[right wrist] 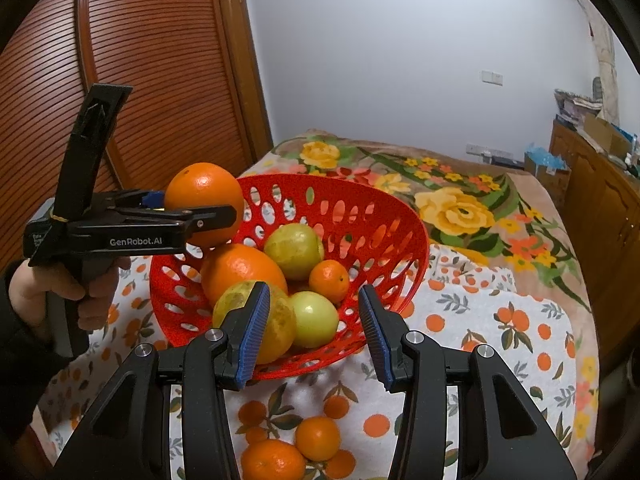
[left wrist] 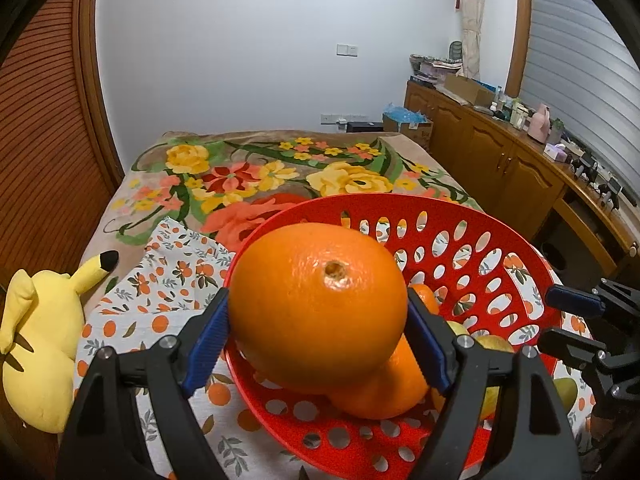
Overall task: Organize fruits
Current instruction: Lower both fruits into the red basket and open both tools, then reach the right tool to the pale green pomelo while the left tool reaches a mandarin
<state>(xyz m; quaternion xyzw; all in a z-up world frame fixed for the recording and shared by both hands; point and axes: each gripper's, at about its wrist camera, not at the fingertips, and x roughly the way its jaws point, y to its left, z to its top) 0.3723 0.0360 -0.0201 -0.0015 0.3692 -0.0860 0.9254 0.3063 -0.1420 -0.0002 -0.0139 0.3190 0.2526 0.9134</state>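
Note:
A large orange point(left wrist: 320, 304) sits between the blue pads of my left gripper point(left wrist: 318, 328), which is shut on it. The orange hangs just above the left side of the red perforated basket point(right wrist: 400, 240), close over another orange point(right wrist: 236, 272) inside. The basket also holds three yellow-green fruits point(right wrist: 294, 250) and a small mandarin point(right wrist: 329, 280). My right gripper point(right wrist: 316, 336) stands open at the basket's near rim with nothing between its fingers. Two mandarins point(right wrist: 318, 438) lie on the cloth in front of it.
The basket stands on an orange-print cloth point(right wrist: 500, 320) spread over a floral blanket point(left wrist: 240, 176) on a bed. A yellow plush toy point(left wrist: 40, 344) lies at the left. A wooden cabinet point(left wrist: 500, 160) runs along the right, and a slatted wooden door point(right wrist: 160, 80) stands at the left.

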